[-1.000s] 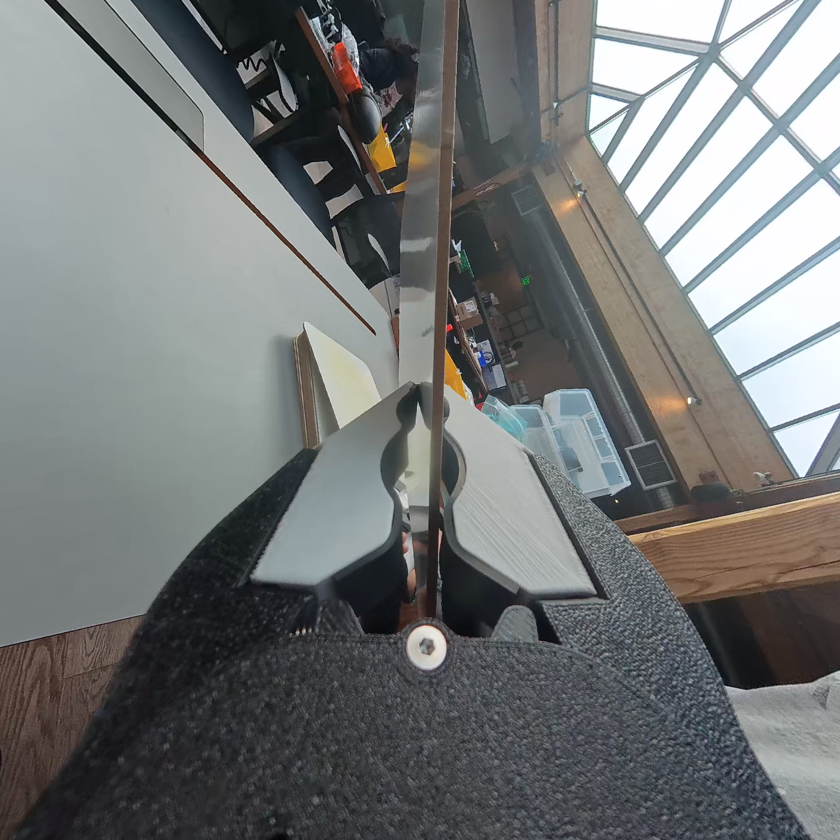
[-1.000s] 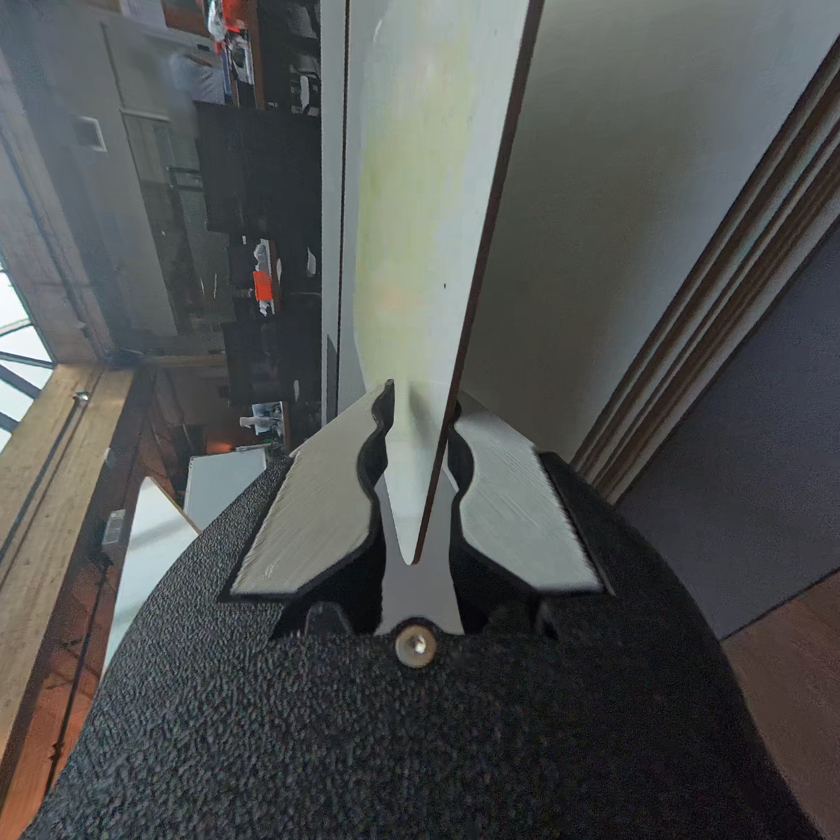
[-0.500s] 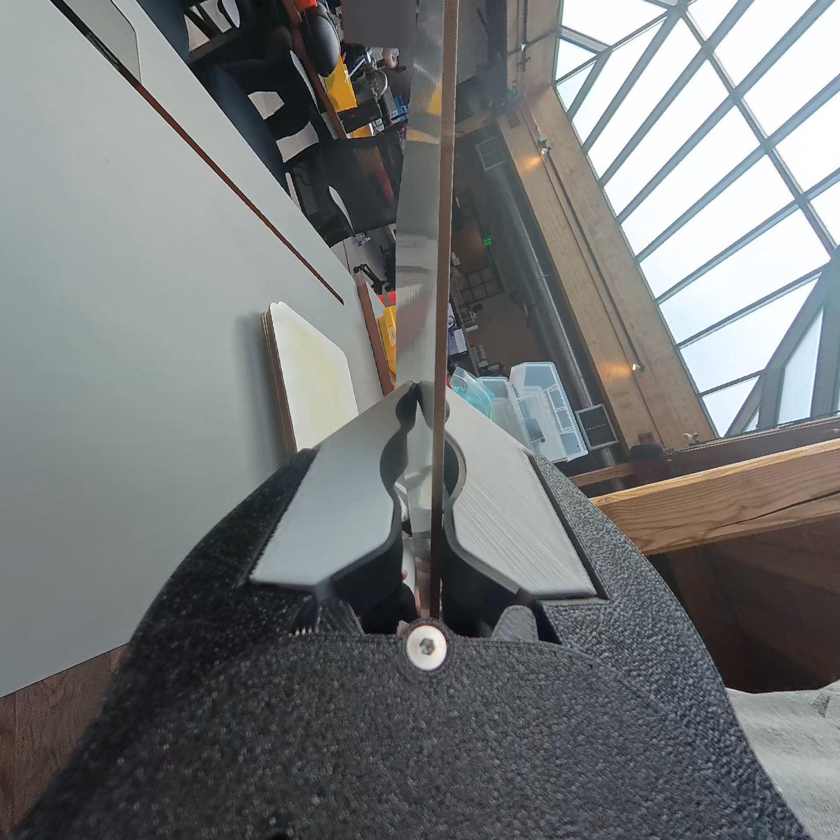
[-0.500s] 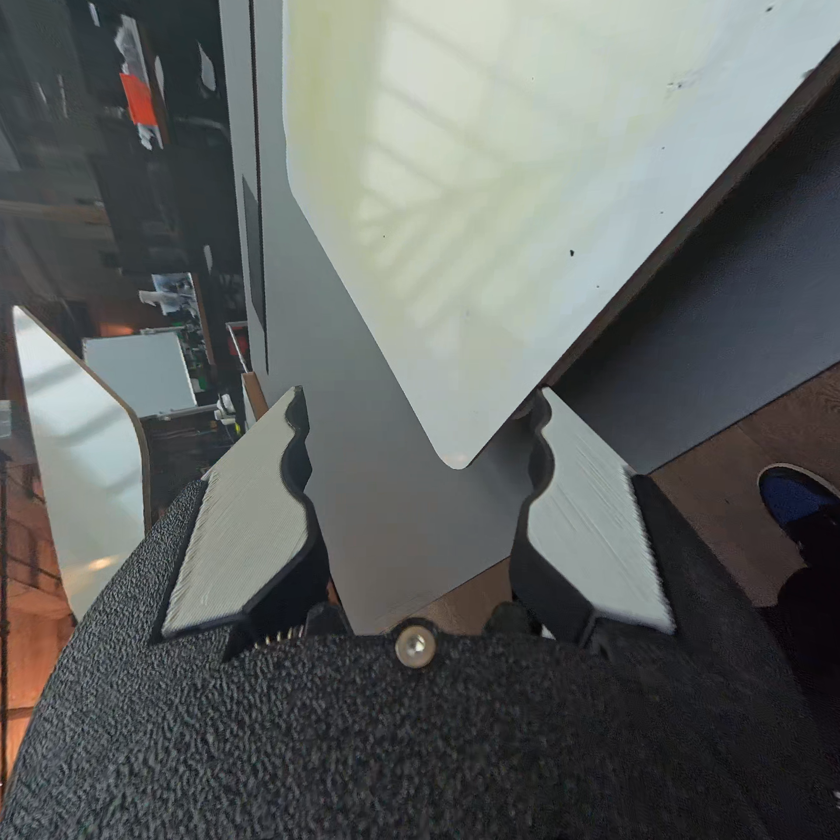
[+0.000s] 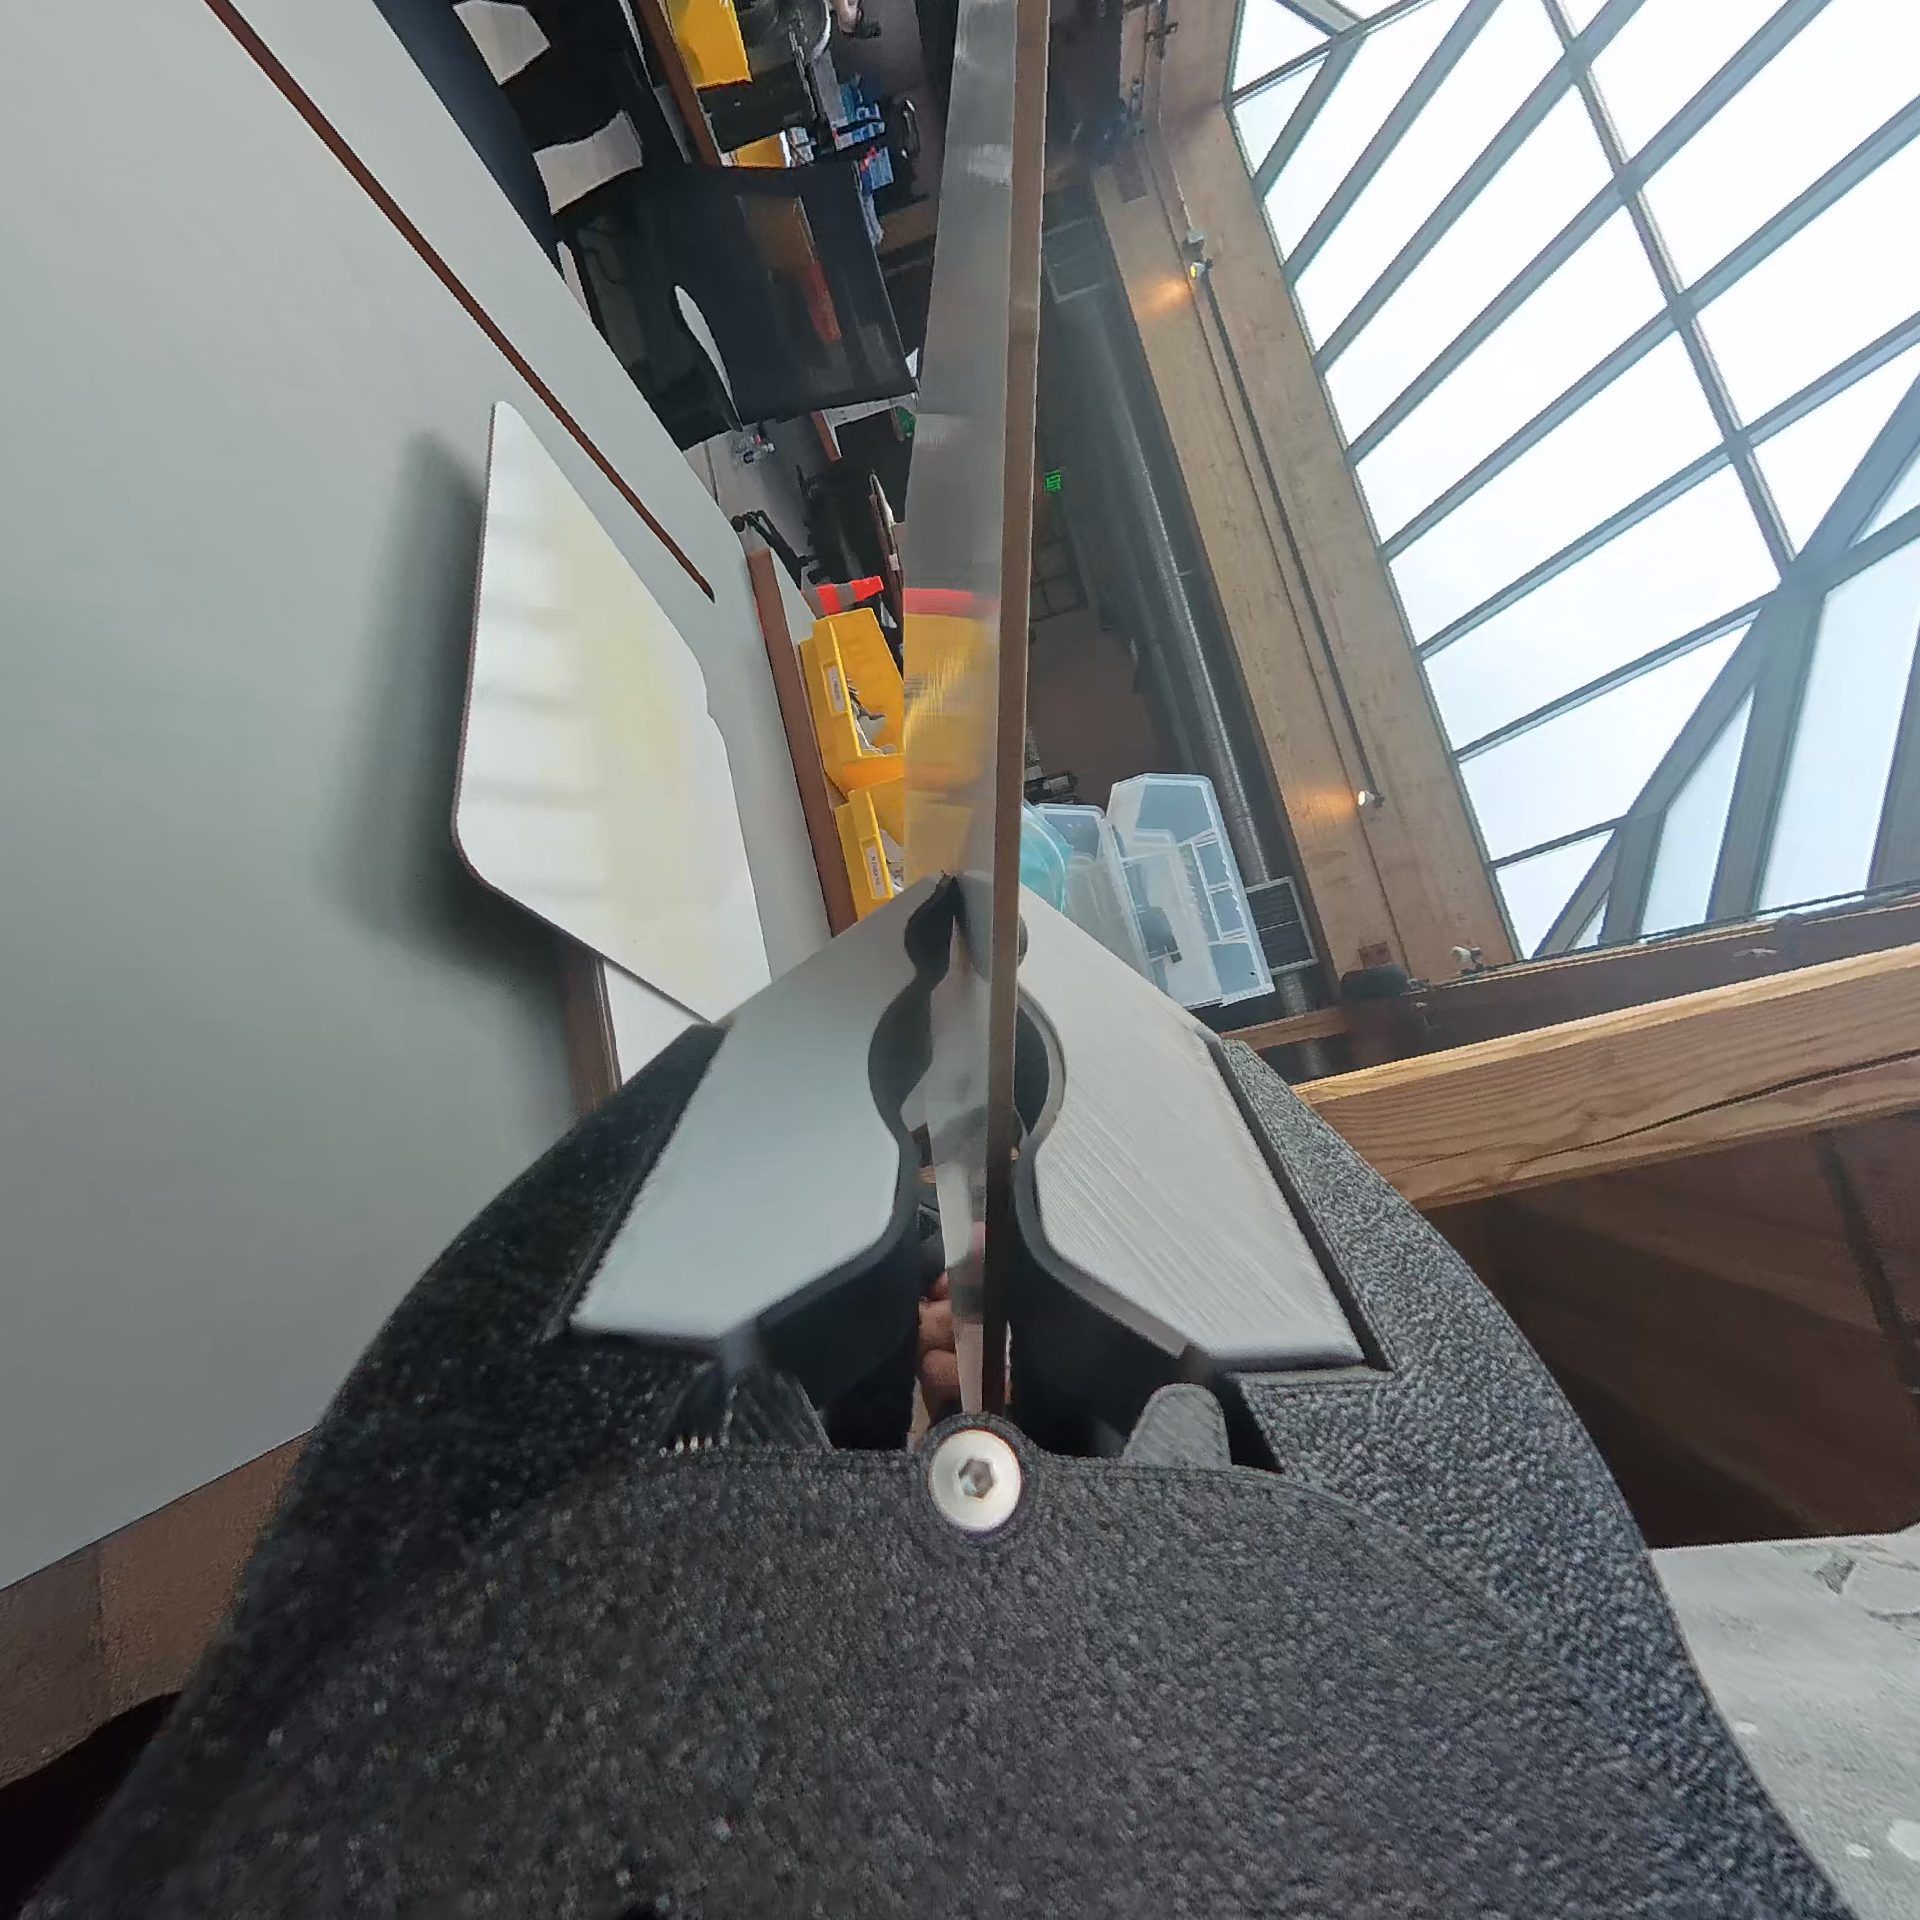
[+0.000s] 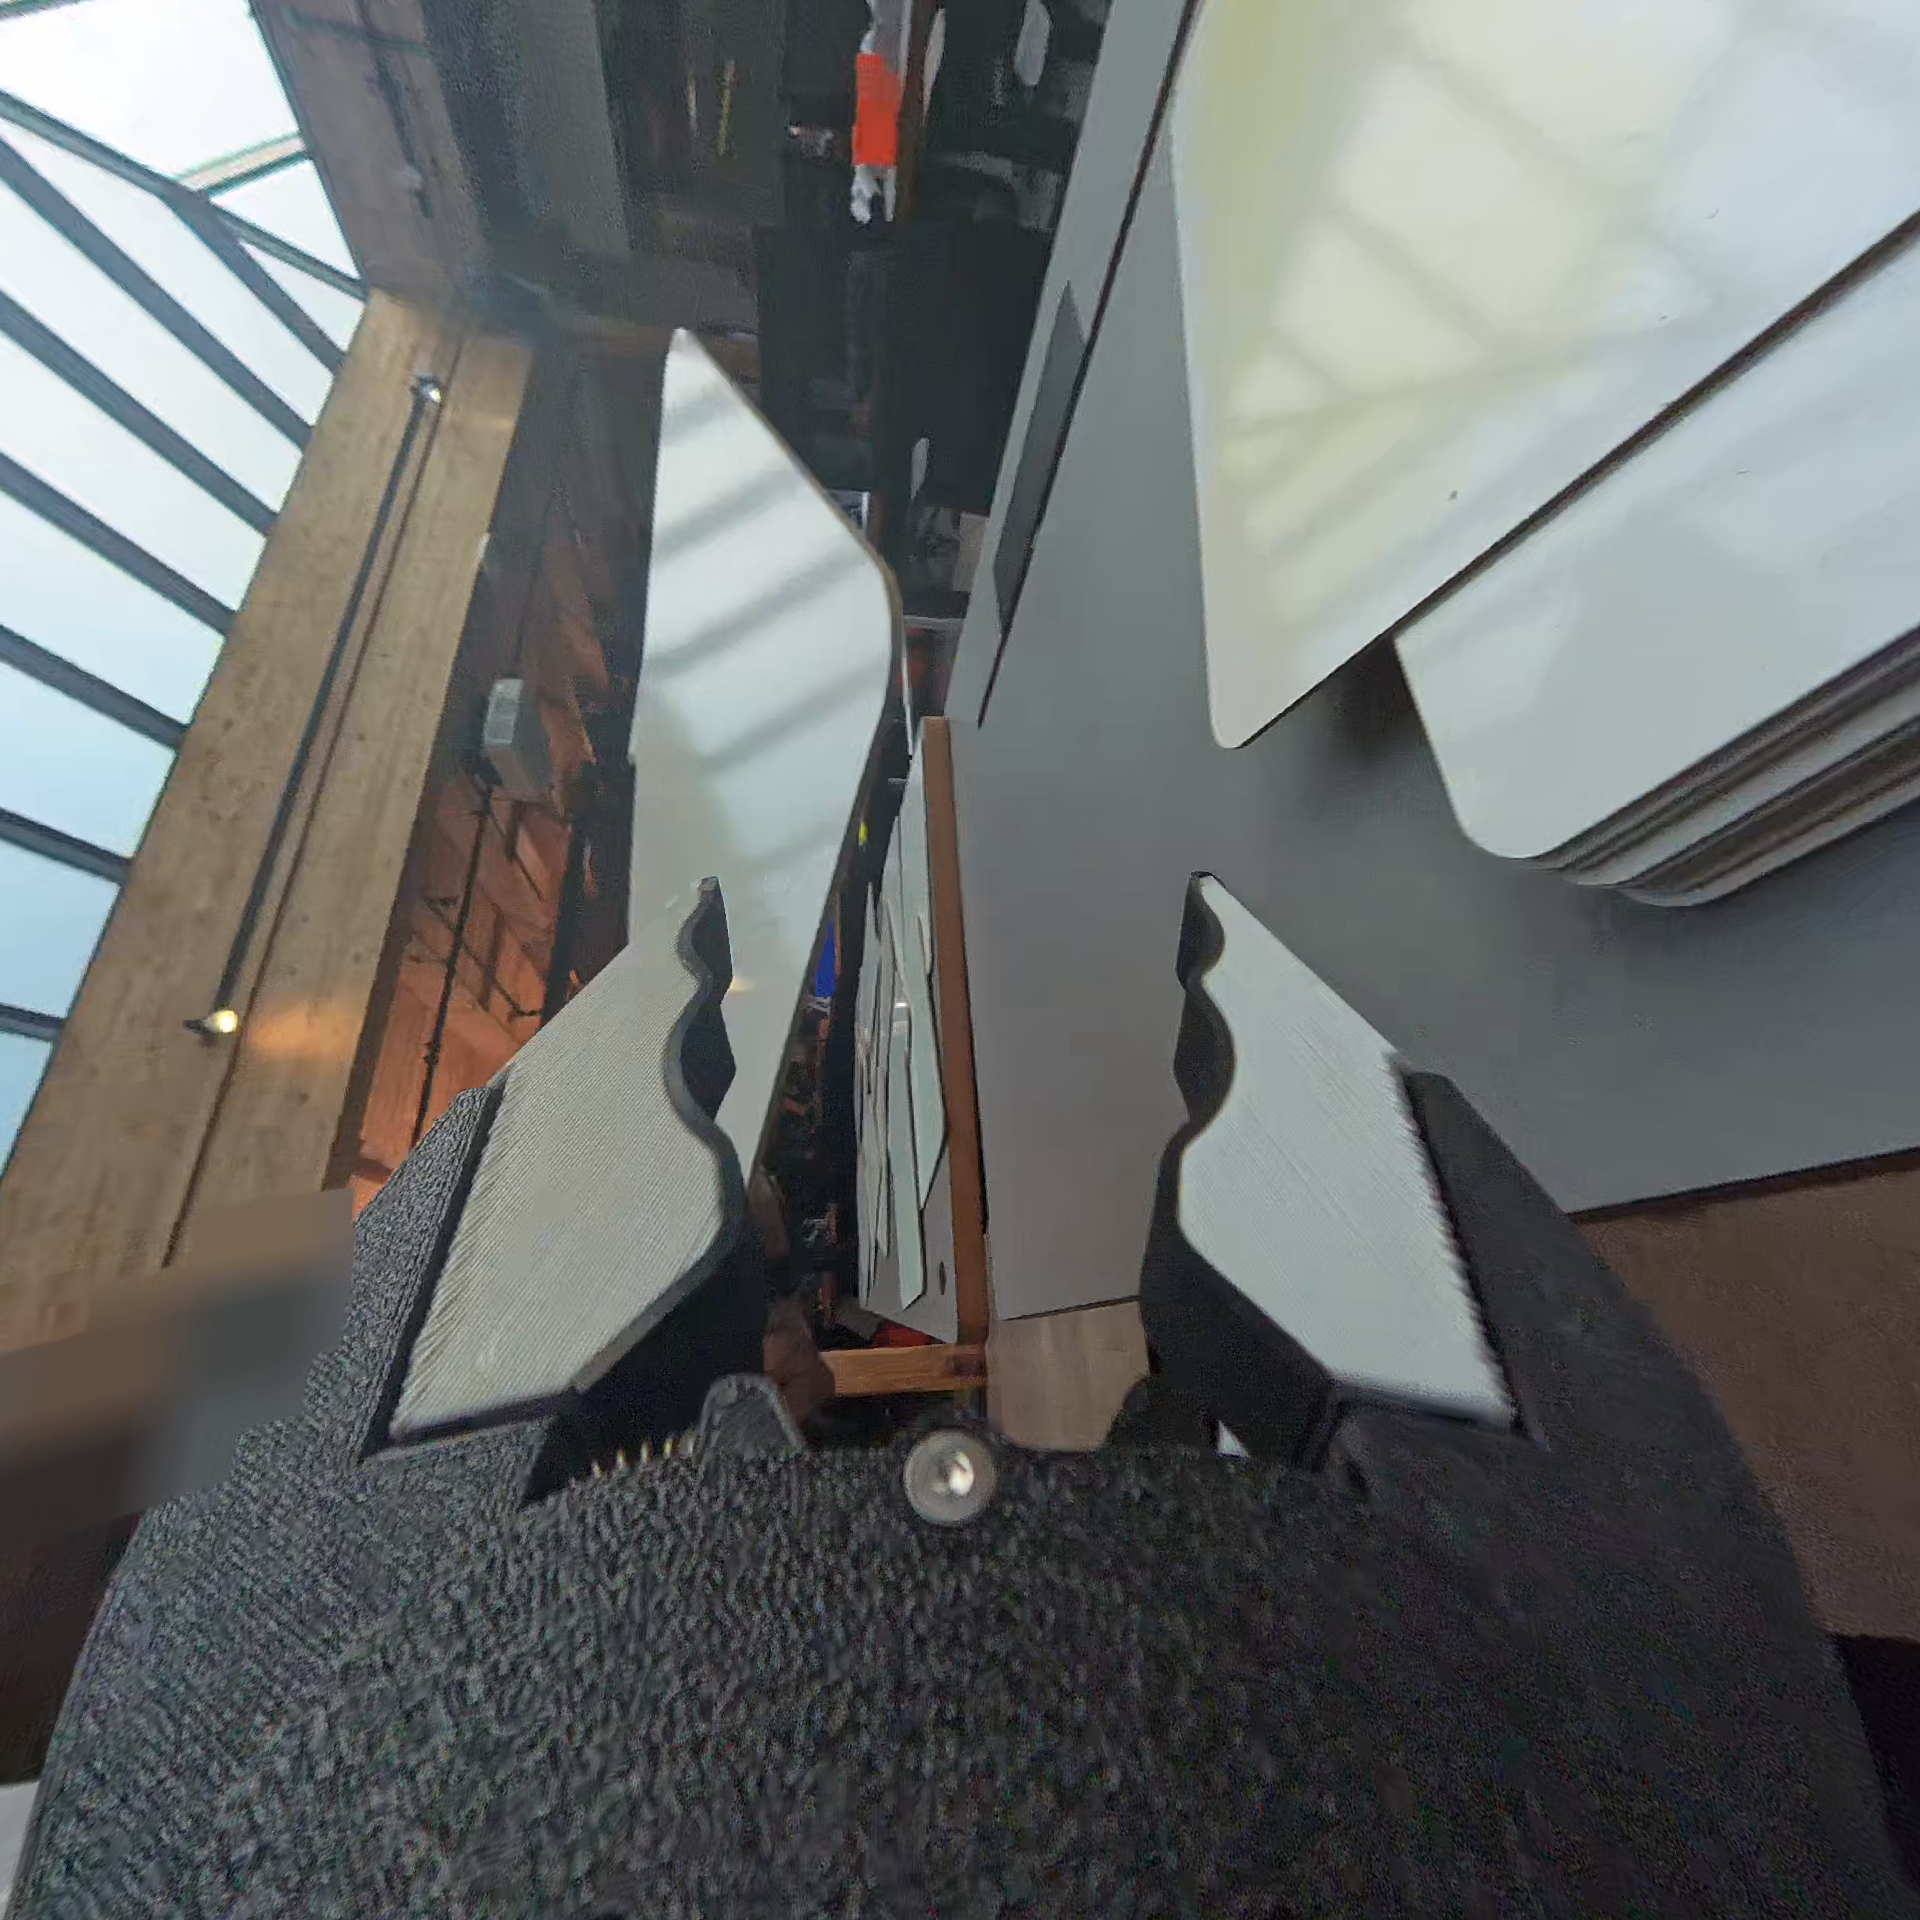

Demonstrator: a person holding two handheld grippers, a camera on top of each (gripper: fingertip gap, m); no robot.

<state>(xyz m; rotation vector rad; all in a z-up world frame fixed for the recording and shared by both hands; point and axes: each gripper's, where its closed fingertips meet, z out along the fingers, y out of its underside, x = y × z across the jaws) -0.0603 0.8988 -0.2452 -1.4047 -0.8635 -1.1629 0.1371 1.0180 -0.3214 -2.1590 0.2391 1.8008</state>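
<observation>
Left gripper [image 5: 982, 914] has its jaws pinched tight on a thin white board [image 5: 971, 436], seen edge-on with a brown core, running straight up out of the fingers. That same board shows in the right wrist view [image 6: 758, 665] off to the side, glossy face catching the skylight.

Right gripper [image 6: 951, 904] is spread wide with nothing between the fingers, hanging just off the edge of the grey table [image 6: 1091, 935].

Using that table as the anchor: a yellowish-white board [image 6: 1455, 312] lies flat on it, overlapping a stack of similar white boards [image 6: 1683, 675] nearer the table's edge. From the left wrist view the yellowish board [image 5: 592, 727] sits on the table [image 5: 208, 623] too. Past the table's far end are yellow bins [image 5: 857, 707] and clear plastic boxes [image 5: 1174, 883].
</observation>
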